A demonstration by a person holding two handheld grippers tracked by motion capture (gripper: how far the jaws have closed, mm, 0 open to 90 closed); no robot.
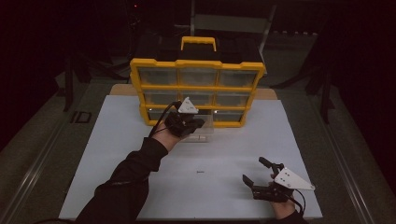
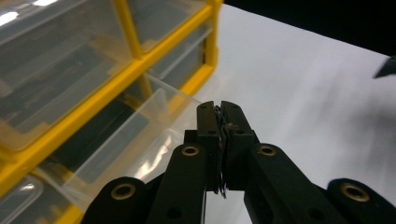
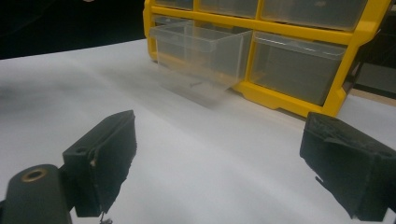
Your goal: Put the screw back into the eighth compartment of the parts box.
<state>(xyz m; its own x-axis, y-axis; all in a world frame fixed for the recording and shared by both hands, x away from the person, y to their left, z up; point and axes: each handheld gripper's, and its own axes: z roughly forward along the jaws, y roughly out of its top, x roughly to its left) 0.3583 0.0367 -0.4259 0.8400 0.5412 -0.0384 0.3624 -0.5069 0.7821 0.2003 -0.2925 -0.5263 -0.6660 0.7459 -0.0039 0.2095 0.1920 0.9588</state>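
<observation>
At the foot of the yellow drawer organizer (image 1: 198, 91), the left tongs (image 2: 223, 112) are pinched together over the pulled-out clear drawer (image 3: 198, 51) on the white worktop (image 1: 140, 177) — stay centred above it — right tongs (image 3: 219, 158) wide apart, idle.

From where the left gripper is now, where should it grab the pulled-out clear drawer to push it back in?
Probably the clear drawer's front wall, at its top rim, coming from the person's side with one jaw inside and one outside. It juts out of the yellow organizer's bottom row with its open top exposed. The left gripper, now shut, would need to open first.
</observation>
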